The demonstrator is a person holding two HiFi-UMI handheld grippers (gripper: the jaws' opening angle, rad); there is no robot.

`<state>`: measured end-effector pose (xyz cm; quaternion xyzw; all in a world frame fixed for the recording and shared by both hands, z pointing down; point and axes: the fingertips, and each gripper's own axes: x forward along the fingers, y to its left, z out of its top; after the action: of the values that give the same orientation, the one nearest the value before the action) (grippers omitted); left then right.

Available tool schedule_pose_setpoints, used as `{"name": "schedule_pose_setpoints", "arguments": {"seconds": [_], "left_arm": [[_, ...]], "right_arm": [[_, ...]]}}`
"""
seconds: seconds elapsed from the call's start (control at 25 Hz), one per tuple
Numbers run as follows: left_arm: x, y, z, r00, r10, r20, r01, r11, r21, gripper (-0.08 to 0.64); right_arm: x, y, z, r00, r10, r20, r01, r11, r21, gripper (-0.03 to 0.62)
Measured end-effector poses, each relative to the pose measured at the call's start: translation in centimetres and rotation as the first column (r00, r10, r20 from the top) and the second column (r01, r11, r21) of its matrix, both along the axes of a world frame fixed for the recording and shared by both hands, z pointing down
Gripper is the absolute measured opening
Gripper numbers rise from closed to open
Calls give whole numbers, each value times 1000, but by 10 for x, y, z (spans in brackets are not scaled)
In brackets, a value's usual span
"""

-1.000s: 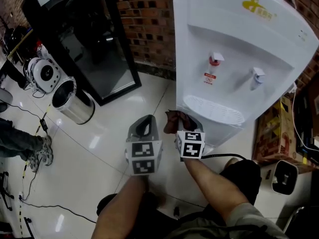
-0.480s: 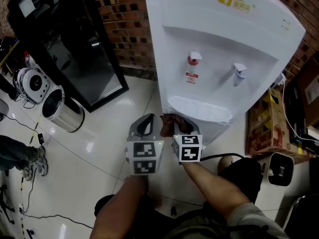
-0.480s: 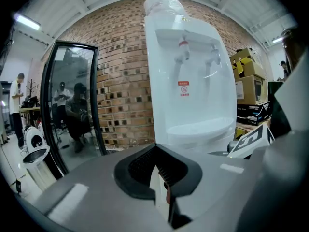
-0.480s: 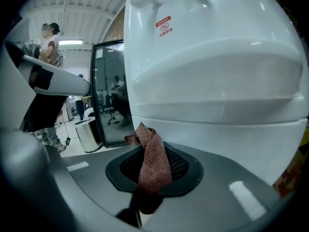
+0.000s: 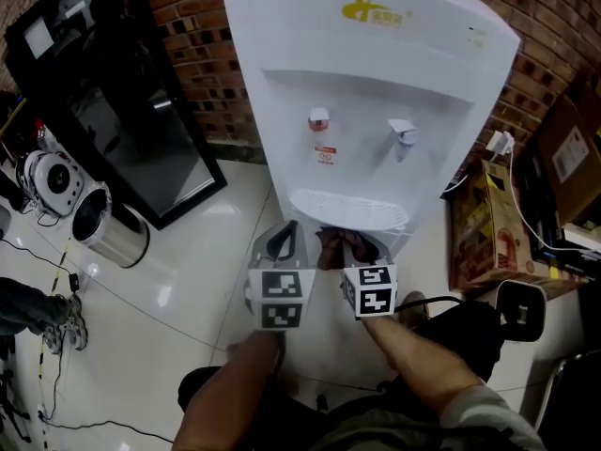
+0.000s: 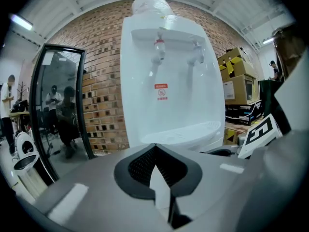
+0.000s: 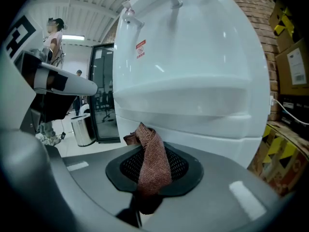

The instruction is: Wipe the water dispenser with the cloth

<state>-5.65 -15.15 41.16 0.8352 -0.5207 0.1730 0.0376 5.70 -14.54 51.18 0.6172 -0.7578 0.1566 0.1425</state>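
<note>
The white water dispenser (image 5: 366,130) has swung from the right of the head view to its middle, and both grippers now stand closer to its grated drip tray (image 5: 347,209), just short of it. The right gripper (image 5: 362,242) is clamped on a reddish-brown cloth (image 7: 152,161); the cloth stands up out of the closed jaws in a fold, near the dispenser's lower front but apart from it. The left gripper (image 5: 282,238) is alongside, its jaws together at the tips with nothing between them.

On the dispenser's top front is a yellow logo (image 5: 376,10), with lettering too small to read. A red-capped tap (image 5: 319,120) and a blue-tipped tap (image 5: 402,132) sit in the recess. Below the red tap is a red-and-white warning sticker (image 5: 324,155); its print is illegible. To the right is a printed cardboard box (image 5: 484,233), its wording also unreadable. To the left, a steel bin (image 5: 108,228) stands by a black-framed glass panel (image 5: 131,111) against the brick wall (image 5: 197,83).
</note>
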Motion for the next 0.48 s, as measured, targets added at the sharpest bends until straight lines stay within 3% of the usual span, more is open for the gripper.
{"name": "schedule_pose_setpoints", "arguments": {"seconds": [0.24,0.48], "left_arm": [[35,10,13,996,83,36,-82,996,-24,0],[81,32,34,977,203,66,-198,977,-72,0]], "right_arm": [[34,14,-2,999,41,-18,-41,999,3,78],[64,26,1,996,85,-28,-85,996,-8,77]]}}
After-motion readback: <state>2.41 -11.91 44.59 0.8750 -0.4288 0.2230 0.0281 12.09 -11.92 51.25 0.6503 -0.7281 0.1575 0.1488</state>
